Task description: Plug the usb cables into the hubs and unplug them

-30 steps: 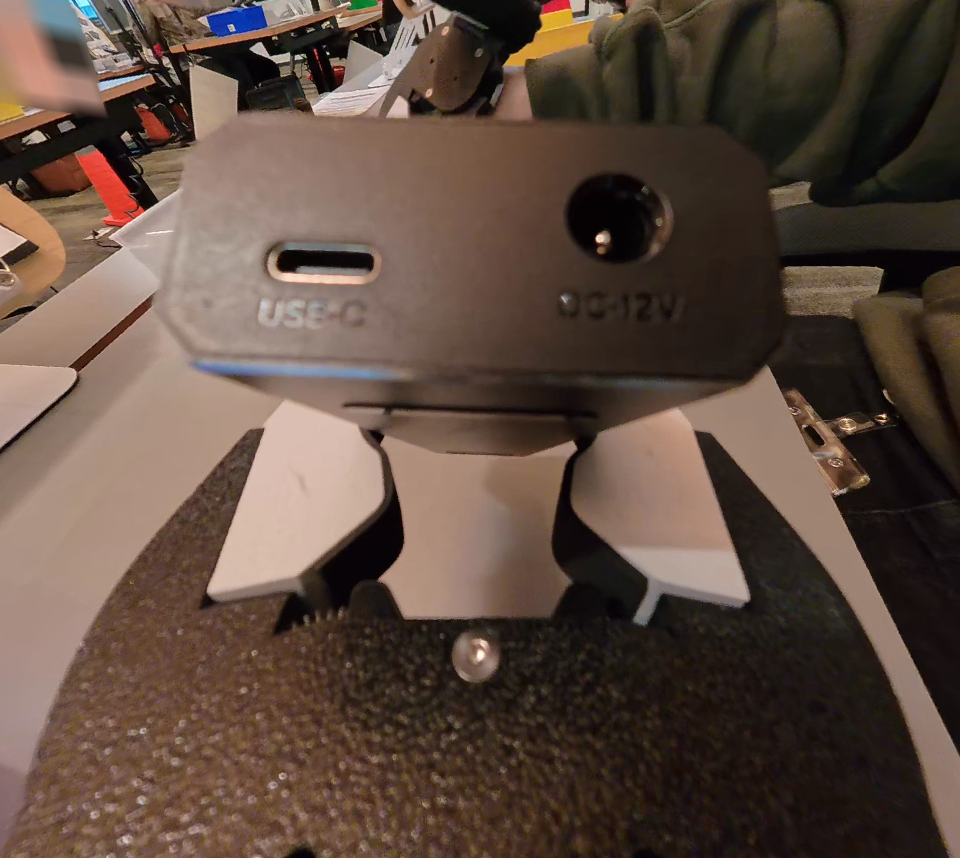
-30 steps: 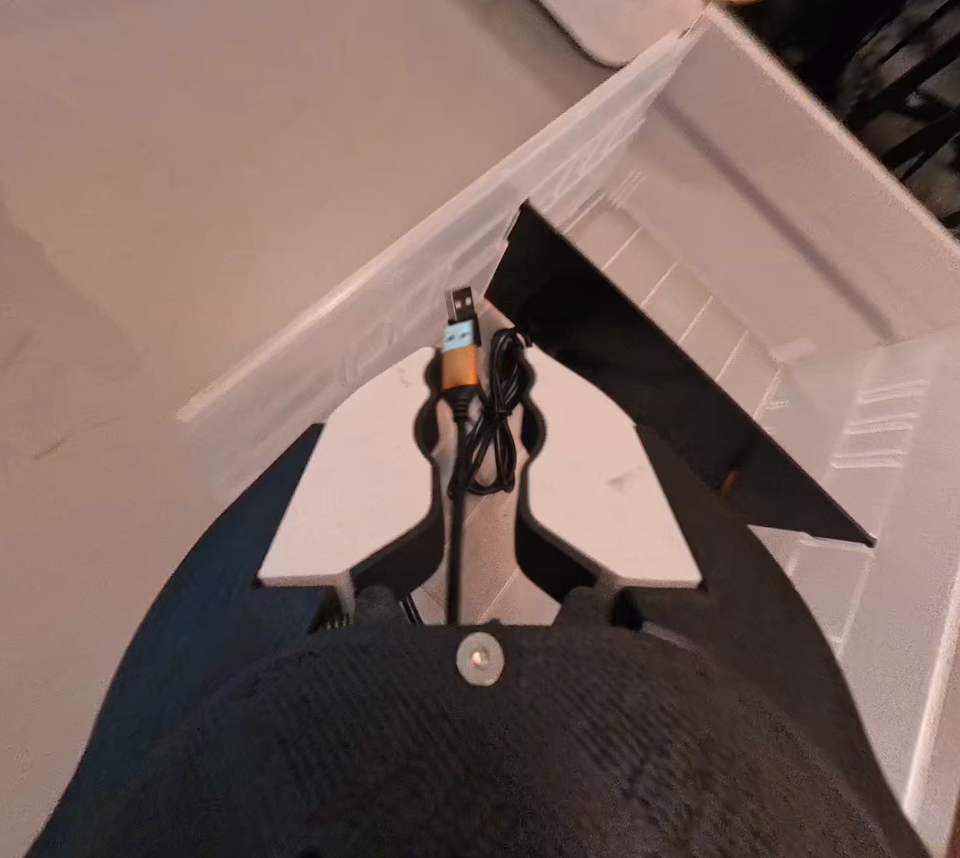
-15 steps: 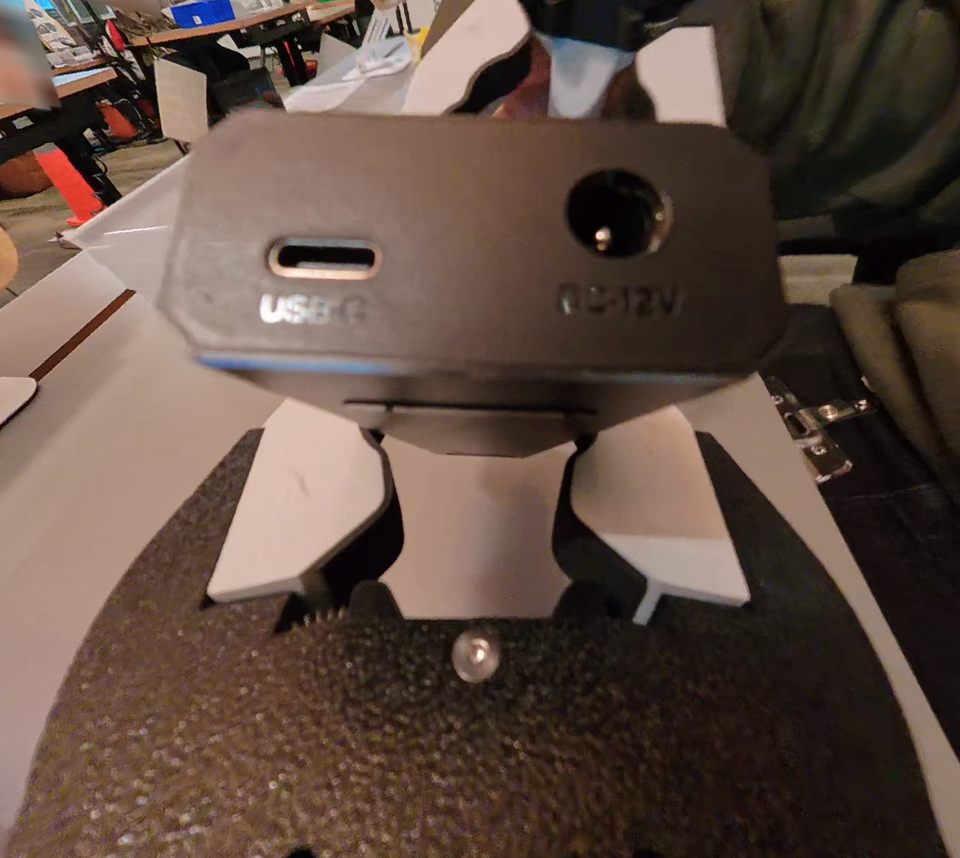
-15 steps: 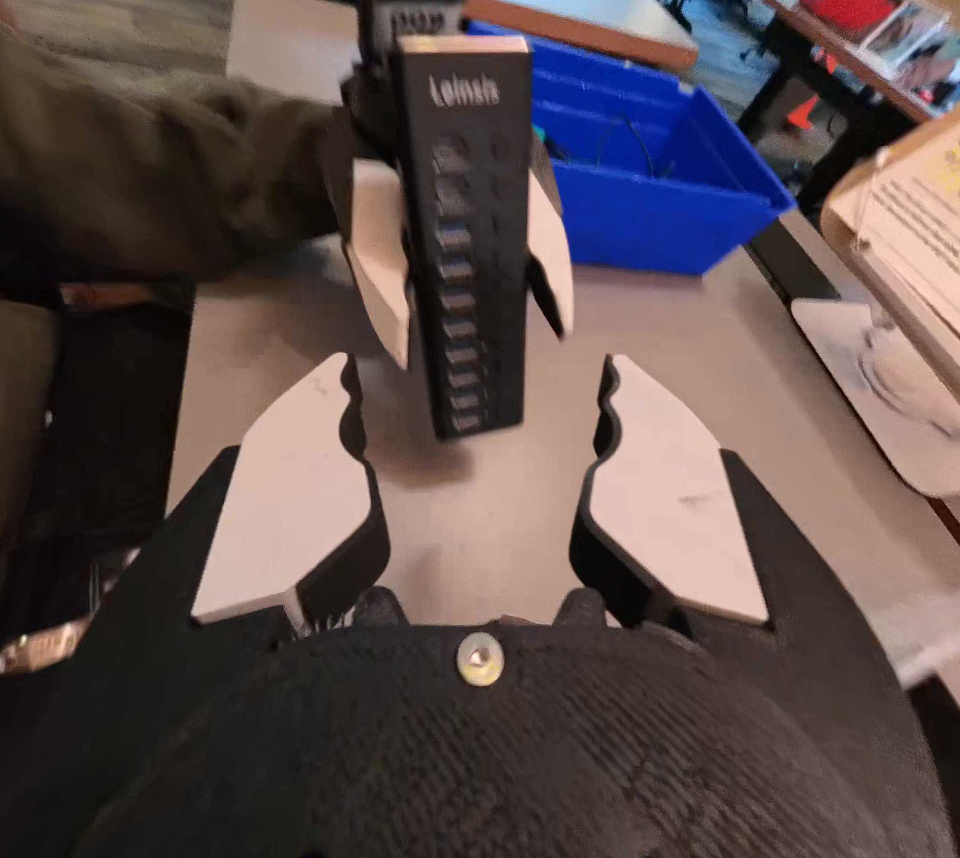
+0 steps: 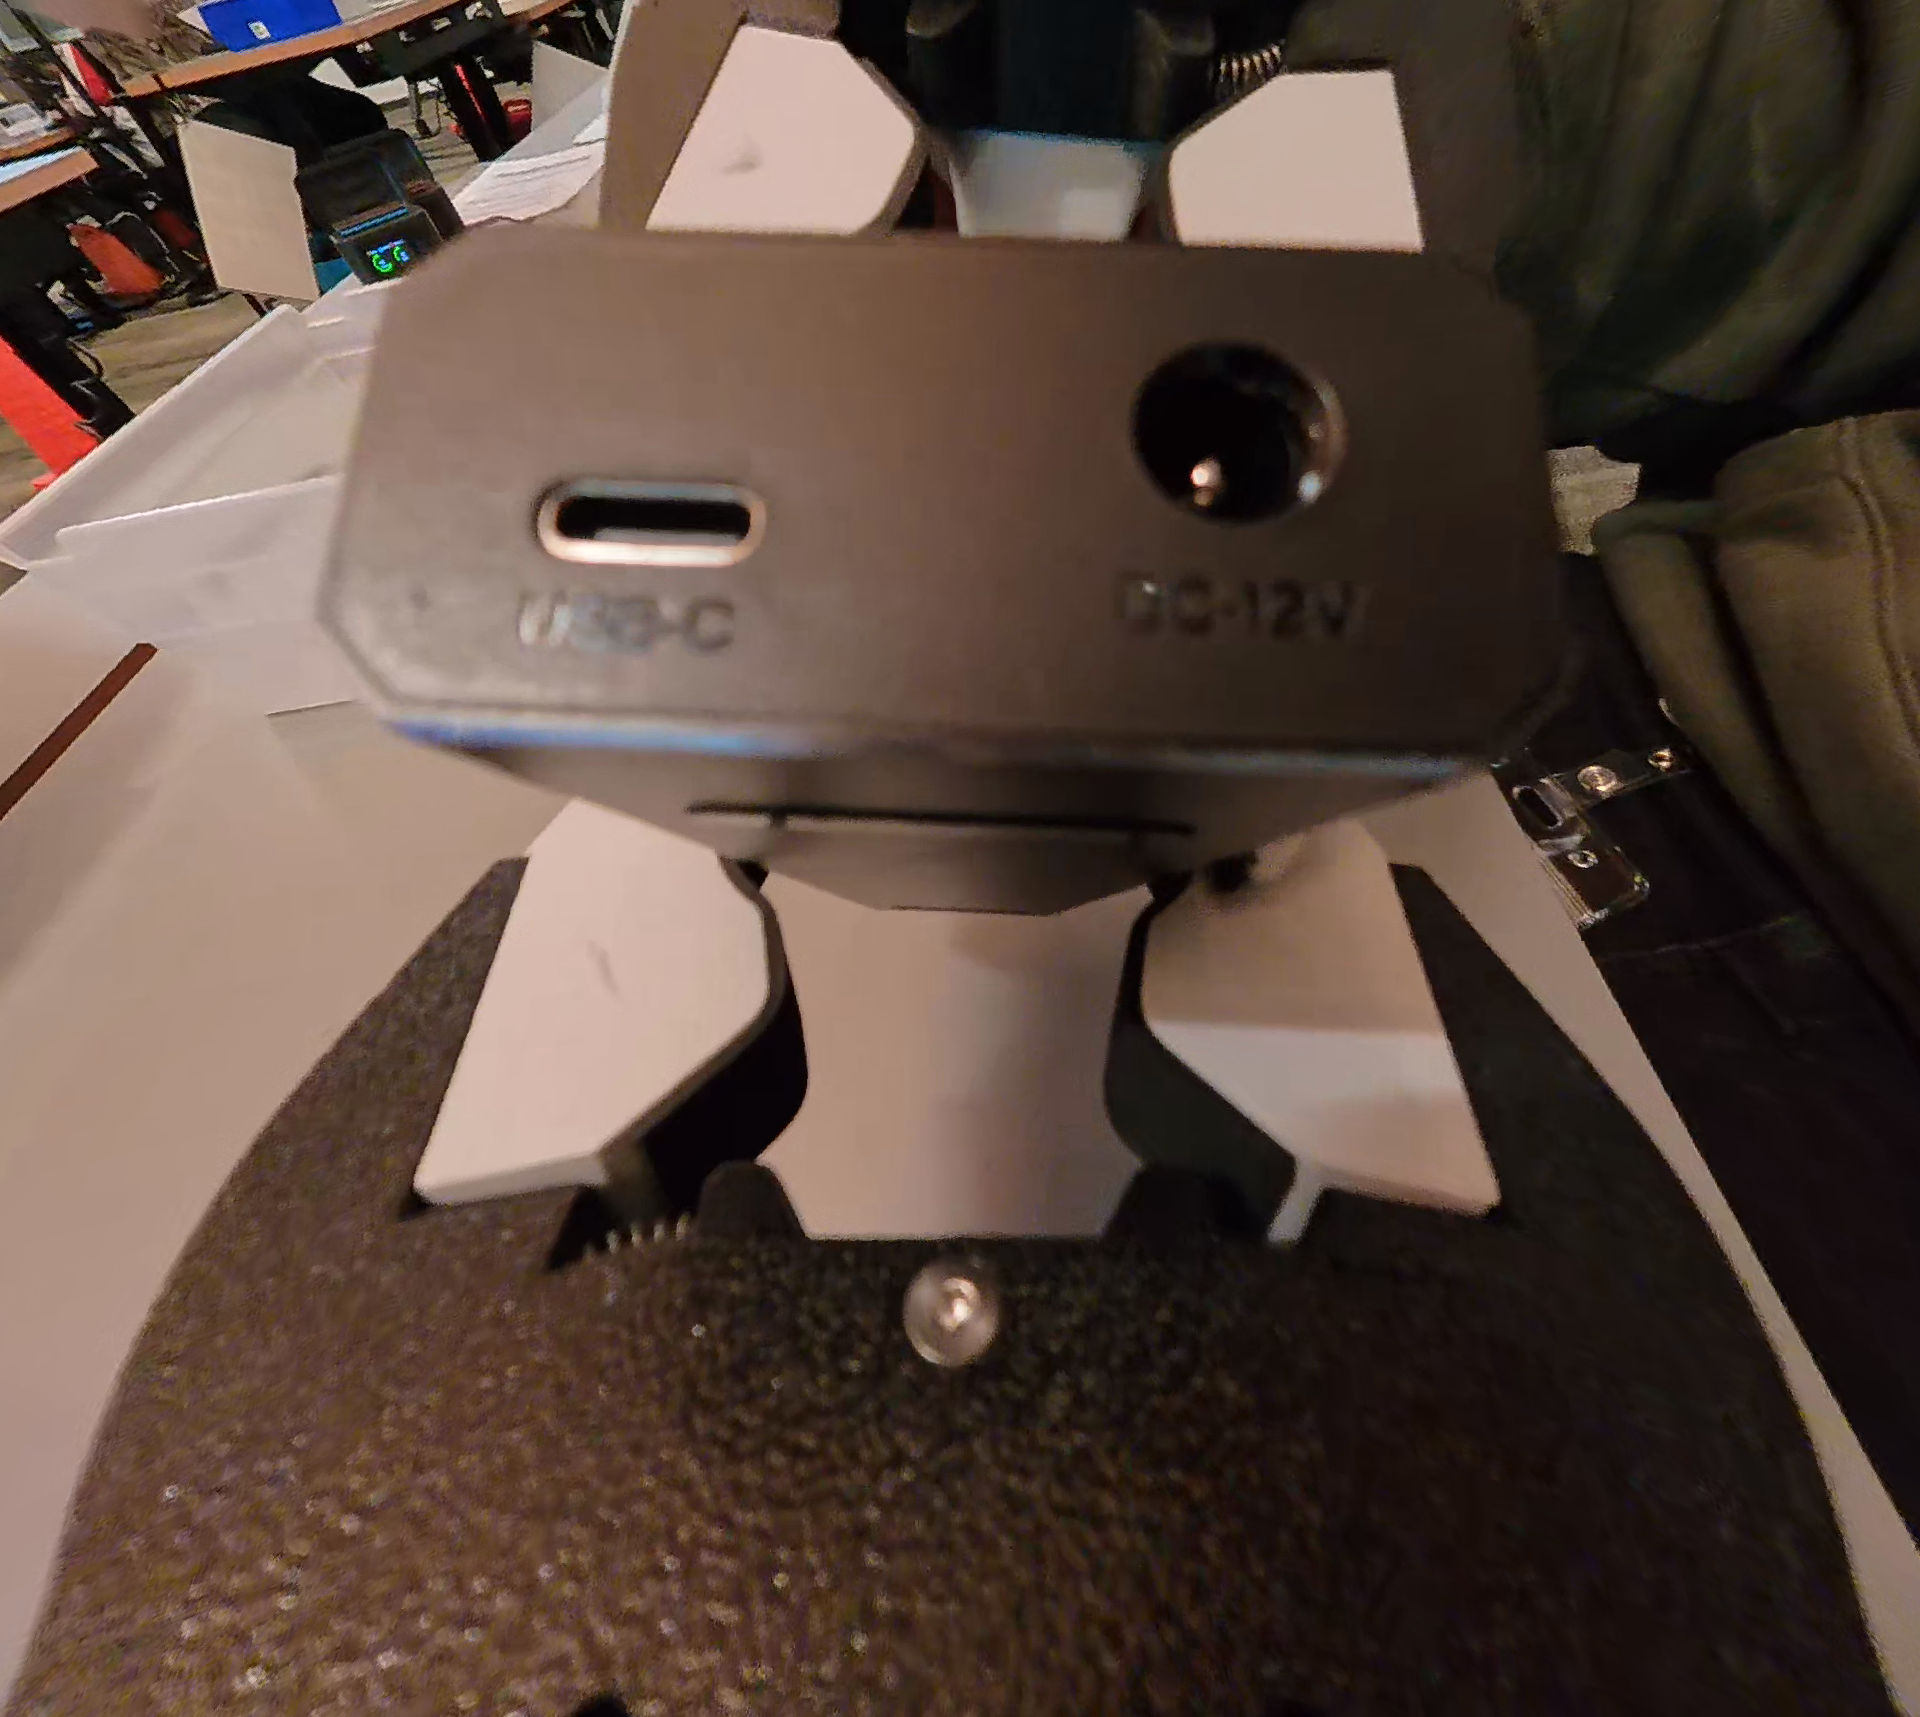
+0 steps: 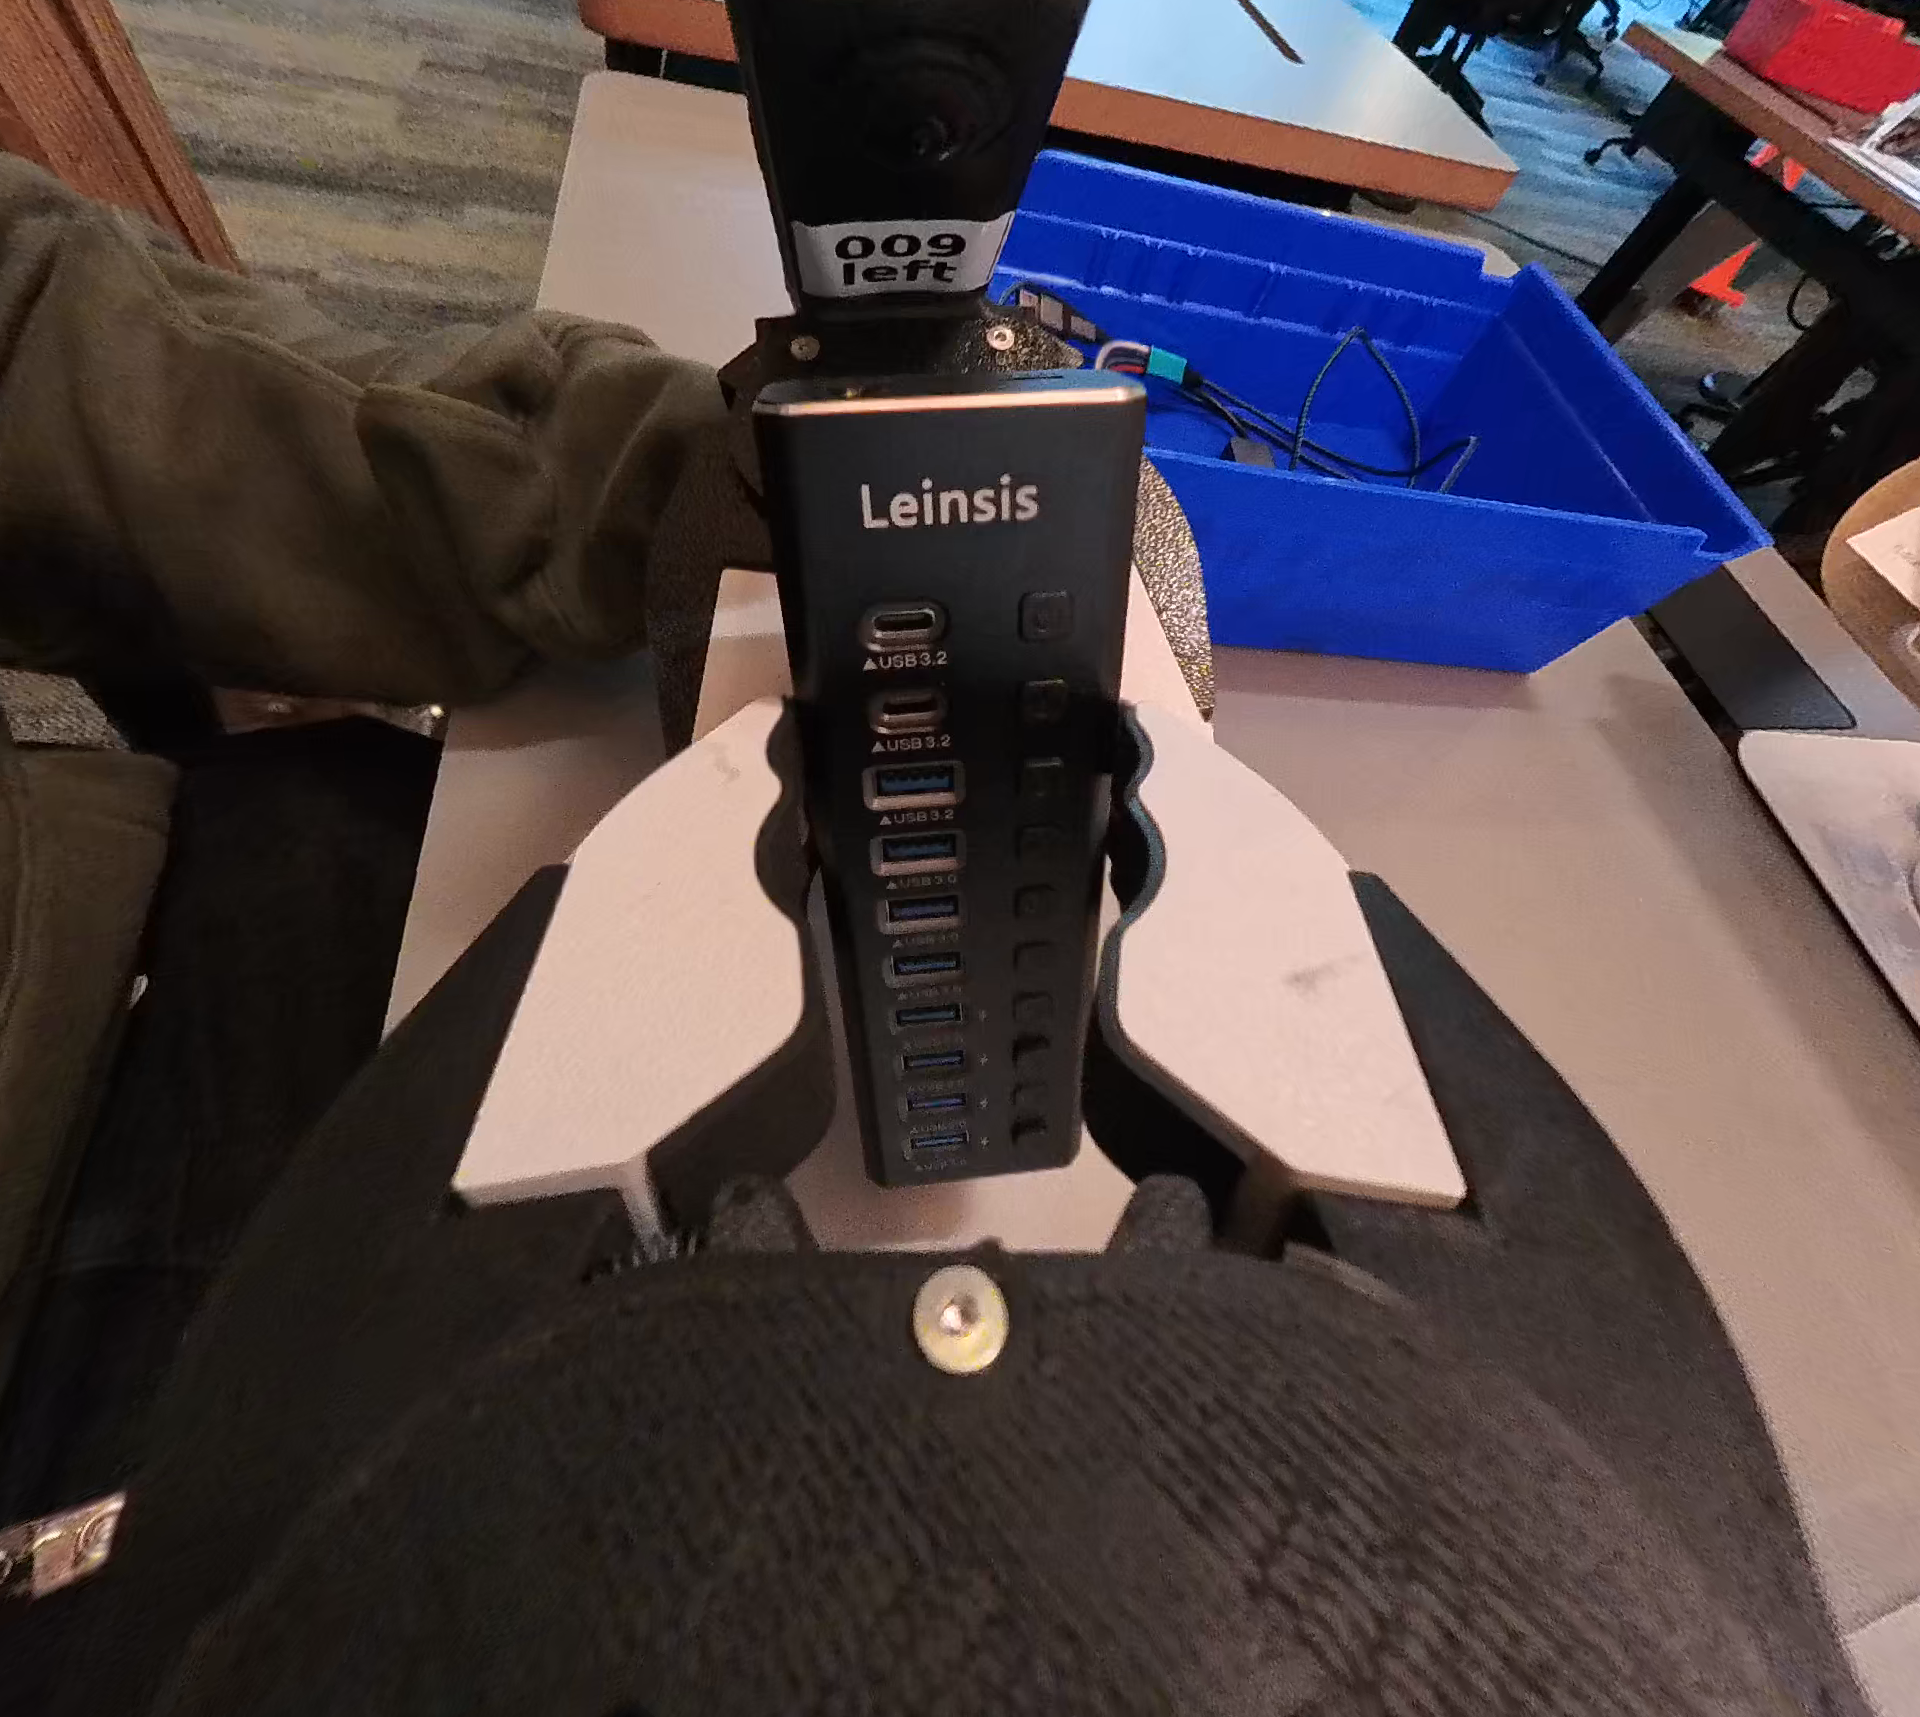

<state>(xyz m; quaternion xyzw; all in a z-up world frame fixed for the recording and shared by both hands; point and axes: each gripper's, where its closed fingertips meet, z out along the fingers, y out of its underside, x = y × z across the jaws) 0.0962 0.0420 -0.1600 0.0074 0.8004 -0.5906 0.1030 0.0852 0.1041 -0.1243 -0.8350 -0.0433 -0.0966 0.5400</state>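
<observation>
A long black USB hub (image 6: pixel 951 836) with a row of ports is held in the air between both grippers. My left gripper (image 5: pixel 956 883) is shut on one end of it; that end face (image 5: pixel 935 504), with a USB-C port and a round power socket, fills the left wrist view. My right gripper (image 6: pixel 961 732) faces the port side, and its white fingers (image 6: pixel 665 940) press on both long sides of the hub. The right gripper also shows behind the hub in the left wrist view (image 5: pixel 1039 202). No cable is plugged into the hub.
A blue bin (image 6: pixel 1403 566) with loose cables (image 6: pixel 1309 431) stands on the grey table (image 6: pixel 1507 888) behind the hub. An olive sleeve (image 6: pixel 364 472) lies at the left. A white bin (image 5: pixel 187 472) is at the far left of the left wrist view. Tip to tip, the grippers are about 6 cm apart.
My right gripper left the orange USB cable at the white bin, swung round to face the hub with its jaws open, then moved in and shut on the hub. The left gripper kept holding it.
</observation>
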